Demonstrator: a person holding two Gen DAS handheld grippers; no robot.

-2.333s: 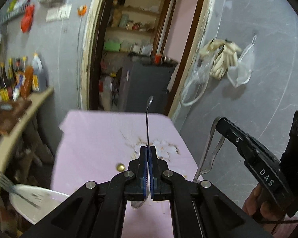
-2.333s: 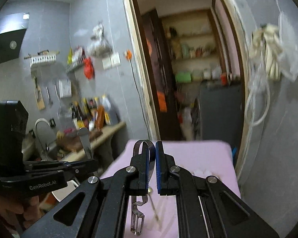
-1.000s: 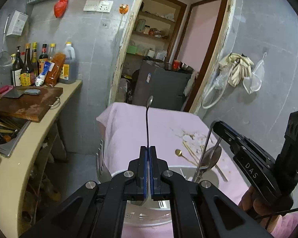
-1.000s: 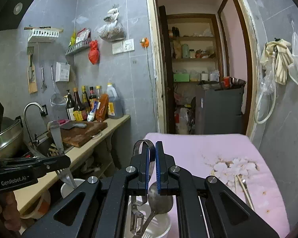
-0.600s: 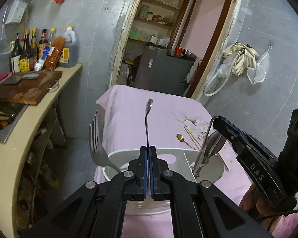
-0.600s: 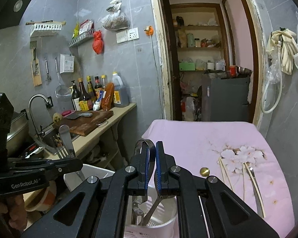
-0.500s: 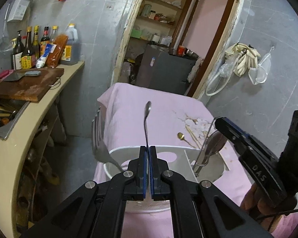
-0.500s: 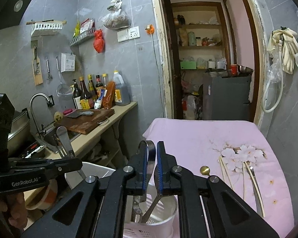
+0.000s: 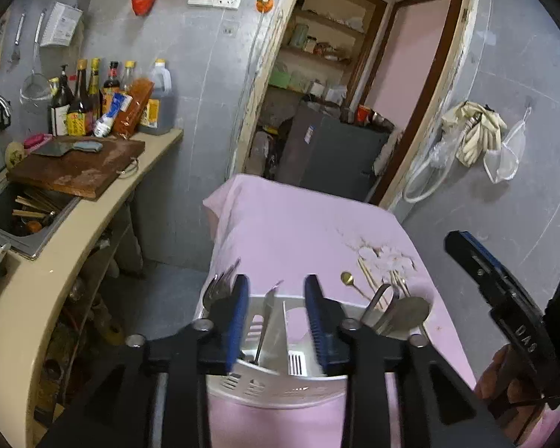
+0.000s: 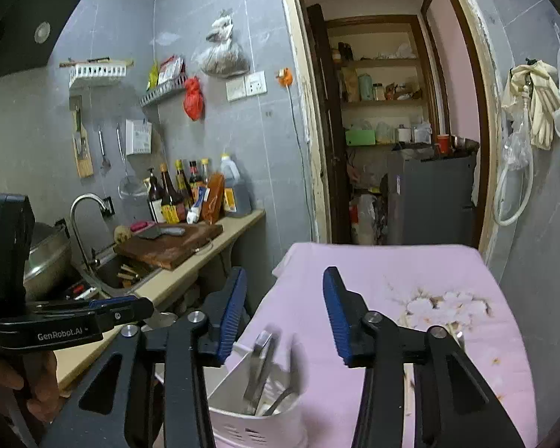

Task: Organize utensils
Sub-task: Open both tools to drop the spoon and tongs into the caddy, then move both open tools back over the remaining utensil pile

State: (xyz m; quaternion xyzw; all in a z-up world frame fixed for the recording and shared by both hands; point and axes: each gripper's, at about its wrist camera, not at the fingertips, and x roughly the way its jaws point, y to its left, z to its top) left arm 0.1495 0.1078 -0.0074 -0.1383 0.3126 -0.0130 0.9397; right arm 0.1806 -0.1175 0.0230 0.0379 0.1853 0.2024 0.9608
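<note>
A white slotted utensil holder (image 9: 280,384) stands at the near edge of the pink table (image 9: 298,239). My left gripper (image 9: 276,313) is open just above it, and a thin metal utensil (image 9: 263,321) leans inside the holder between its fingers. A fork (image 9: 216,289) stands at the holder's left, and a spoon and a peeler (image 9: 399,311) lean at its right. My right gripper (image 10: 285,310) is open above the same holder (image 10: 257,407), with a blurred metal utensil (image 10: 261,358) below it. A gold spoon (image 9: 349,280) and chopsticks (image 9: 369,280) lie on the table.
A kitchen counter (image 9: 93,216) with a wooden cutting board (image 9: 78,168), bottles (image 9: 104,100) and a sink (image 9: 15,212) runs along the left. A doorway (image 9: 339,112) with a dark cabinet is behind the table. The grey wall (image 9: 522,186) is close on the right.
Both grippers have opened. The left one let go of its thin utensil and the right one let go of the spoon and peeler; these now rest in the holder.
</note>
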